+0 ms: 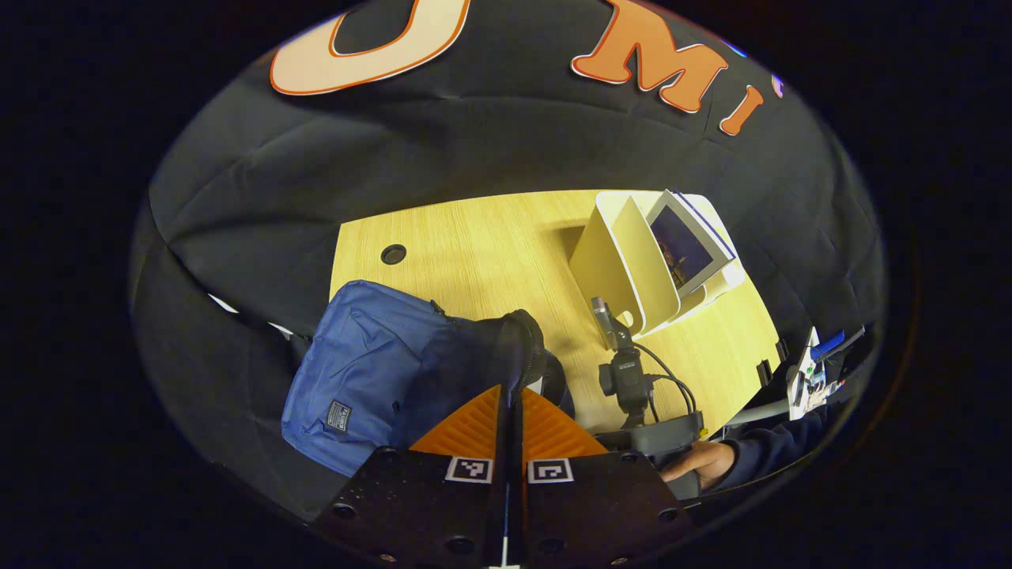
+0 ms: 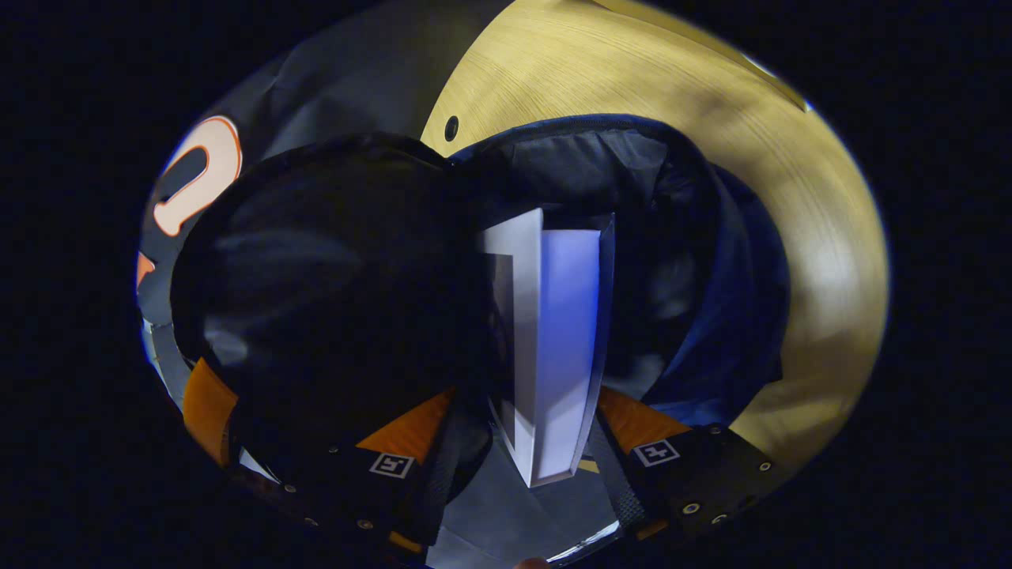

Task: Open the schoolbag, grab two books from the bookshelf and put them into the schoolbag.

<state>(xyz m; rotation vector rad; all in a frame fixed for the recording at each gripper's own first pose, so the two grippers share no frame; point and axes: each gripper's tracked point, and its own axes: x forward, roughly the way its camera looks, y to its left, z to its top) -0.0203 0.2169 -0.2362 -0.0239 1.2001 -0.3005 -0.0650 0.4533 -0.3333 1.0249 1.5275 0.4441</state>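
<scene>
Wooden surface (image 1: 490,245) carries the blue schoolbag (image 1: 356,379) at its near left corner and the white bookshelf (image 1: 632,269), holding one book (image 1: 688,249), toward its far right edge. Left claw (image 1: 510,395) is clenched on the schoolbag's opening rim. Right claw (image 2: 545,427) stands parted, a white book (image 2: 553,348) between its fingers, inside the open schoolbag; contact cannot be confirmed.

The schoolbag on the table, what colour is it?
Blue, with a small dark patch on its front; the schoolbag shows best in the left gripper view.

Matt blue cloth schoolbag (image 1: 352,379) lies on smooth wood-grain table (image 1: 474,253); glossy paper book (image 2: 557,348).
</scene>
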